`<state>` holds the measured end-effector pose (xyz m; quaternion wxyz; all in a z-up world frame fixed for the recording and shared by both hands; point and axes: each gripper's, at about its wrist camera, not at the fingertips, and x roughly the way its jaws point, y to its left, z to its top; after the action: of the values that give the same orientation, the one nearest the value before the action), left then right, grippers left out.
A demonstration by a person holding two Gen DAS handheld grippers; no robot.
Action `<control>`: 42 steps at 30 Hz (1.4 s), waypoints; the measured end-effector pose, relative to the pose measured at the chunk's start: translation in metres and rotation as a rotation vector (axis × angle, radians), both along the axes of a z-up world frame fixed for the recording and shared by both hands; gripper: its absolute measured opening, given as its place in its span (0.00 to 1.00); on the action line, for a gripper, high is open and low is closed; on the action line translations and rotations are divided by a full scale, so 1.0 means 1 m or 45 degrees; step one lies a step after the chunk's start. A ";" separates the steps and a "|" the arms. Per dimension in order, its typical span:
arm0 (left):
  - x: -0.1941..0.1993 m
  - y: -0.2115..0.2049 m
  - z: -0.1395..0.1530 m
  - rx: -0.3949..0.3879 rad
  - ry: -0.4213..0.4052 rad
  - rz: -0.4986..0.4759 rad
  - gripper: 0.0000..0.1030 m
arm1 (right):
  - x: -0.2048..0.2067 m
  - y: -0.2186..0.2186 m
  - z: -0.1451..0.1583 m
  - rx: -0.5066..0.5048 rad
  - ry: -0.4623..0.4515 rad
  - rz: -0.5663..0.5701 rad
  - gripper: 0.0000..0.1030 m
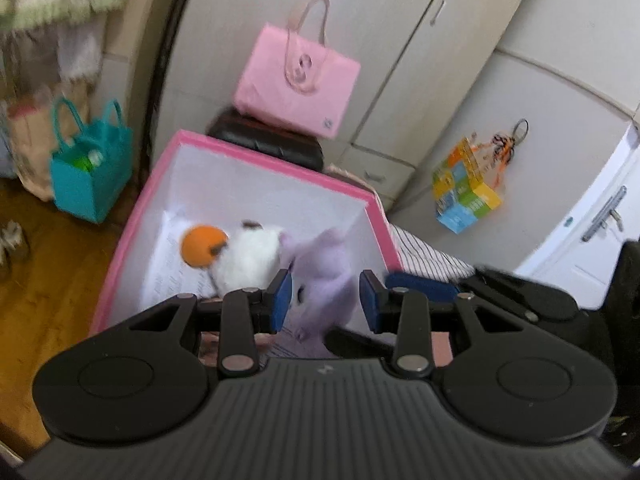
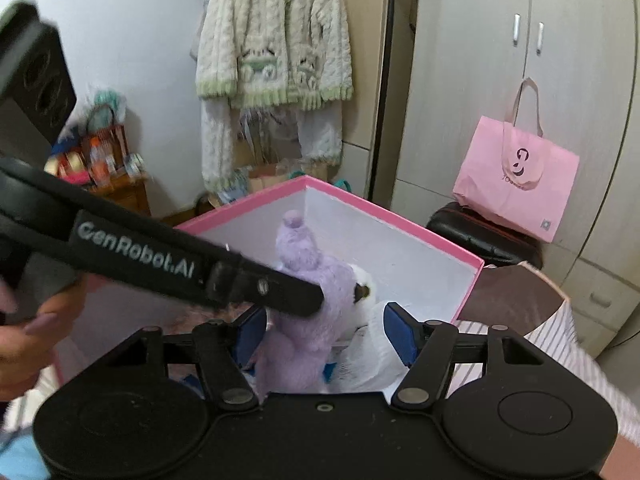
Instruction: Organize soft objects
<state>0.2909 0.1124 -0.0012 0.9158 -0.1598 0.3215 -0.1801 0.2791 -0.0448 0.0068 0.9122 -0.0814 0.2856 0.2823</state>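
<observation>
I have both claws over the pink box [image 2: 400, 216], and the purple plush toy [image 1: 324, 280] hangs between them, low inside the box; beside it lies the white plush toy [image 1: 248, 256] with its orange ball [image 1: 202, 250], already on the paper at the bottom.

My left claw [image 1: 326, 300] looks pinched on the purple toy; its blue pads press into the fur on both sides, and in the right wrist view its finger reaches in and bites the toy's middle. My right claw [image 2: 326, 336] stands spread wider; the toy's lower half sits between its pads, the left pad looks to touch the fur, but I cannot tell whether the right one presses, since white paper fills the gap there.

My judgement is that the toy is about to be let go into the box.

What worries me: the two claws are crowded close together, so a careless move could knock one finger against the other; if the left claw lets go while the fur snags on a pad, the toy may drag back out; the toy stands tall, so it may flop onto the box rim [image 1: 276, 162] rather than settle; a push against the wall could shift the box.
</observation>
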 end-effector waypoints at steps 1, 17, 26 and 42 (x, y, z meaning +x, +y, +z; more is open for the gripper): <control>-0.005 0.001 0.003 0.019 -0.025 0.015 0.37 | -0.004 -0.004 0.001 0.039 0.016 0.007 0.68; -0.059 0.007 0.013 0.161 -0.134 0.213 0.42 | -0.057 -0.047 0.000 0.308 0.056 -0.093 0.68; -0.103 -0.010 0.043 0.230 -0.224 0.162 0.52 | -0.100 -0.076 0.019 0.332 -0.038 -0.241 0.70; -0.187 -0.049 0.030 0.271 -0.441 0.100 0.69 | -0.180 -0.113 0.020 0.256 -0.181 -0.401 0.86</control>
<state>0.1040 0.0629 0.0287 0.9754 -0.0413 0.1698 -0.1341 0.0993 -0.1575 0.0267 0.9665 0.0360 0.1999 0.1568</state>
